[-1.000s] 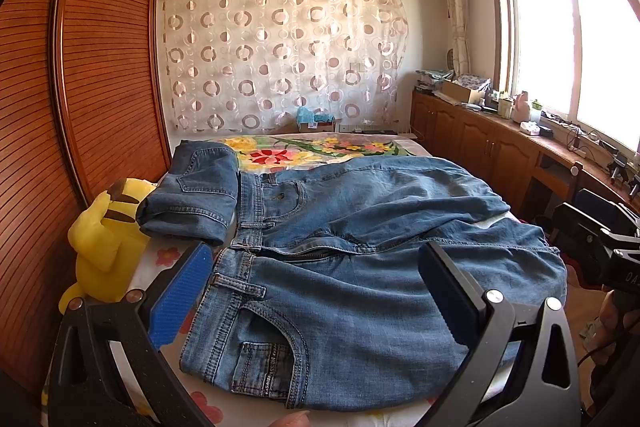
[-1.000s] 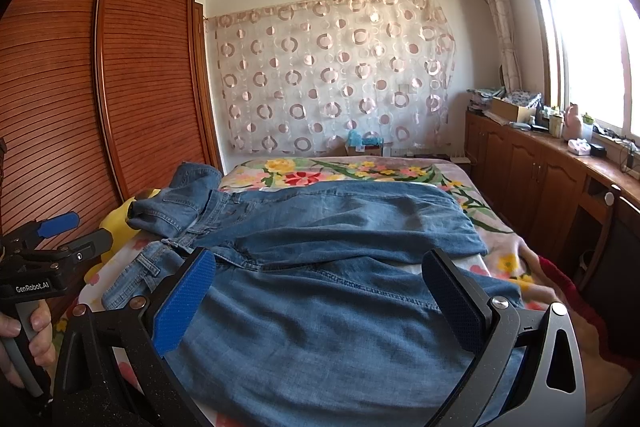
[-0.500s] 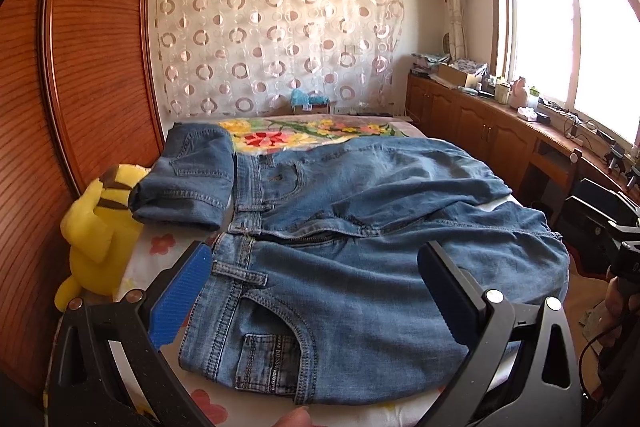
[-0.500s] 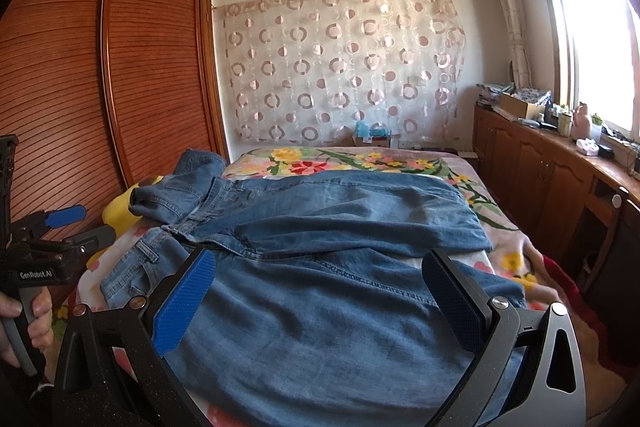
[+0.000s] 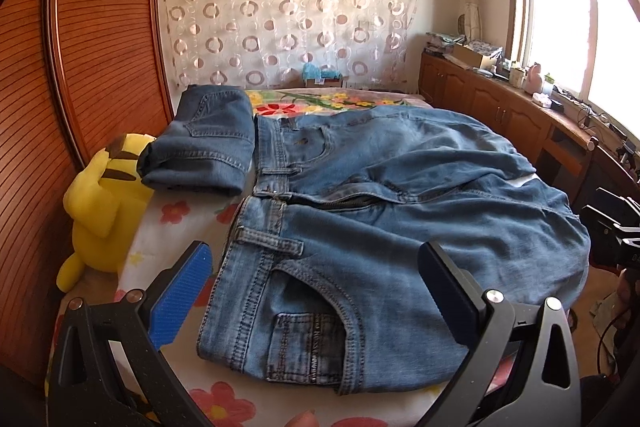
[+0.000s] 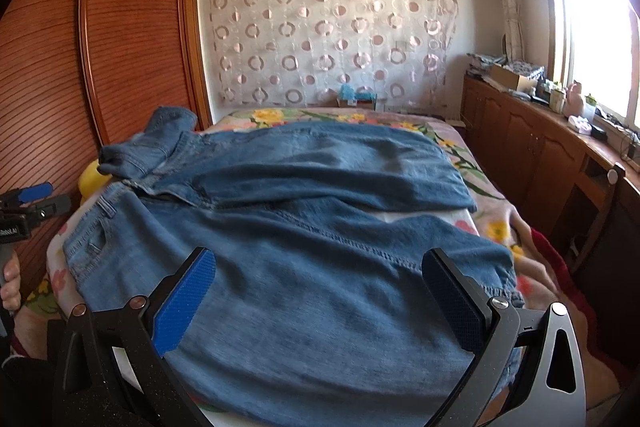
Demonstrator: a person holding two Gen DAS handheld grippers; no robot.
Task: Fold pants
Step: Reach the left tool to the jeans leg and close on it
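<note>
- Jeans (image 5: 400,227) lie spread flat on the bed (image 5: 224,399), front side up, fly unzipped — not yet folded.
- Long axis runs left-right: waistband at the left by the yellow plush toy (image 5: 104,203), legs reaching right.
- Left tongs (image 5: 316,291) released, empty, hovering over the waistband corner; right tongs (image 6: 320,291) released, empty, over the near leg.
- Risk: pinching only the top denim layer — the fold drags crooked and bunches.
- Risk: the near leg overhangs the bed edge; an uneven lift could slide it off.
- A folded pair (image 5: 204,143) touches the far waistband — it could get dragged.
</note>
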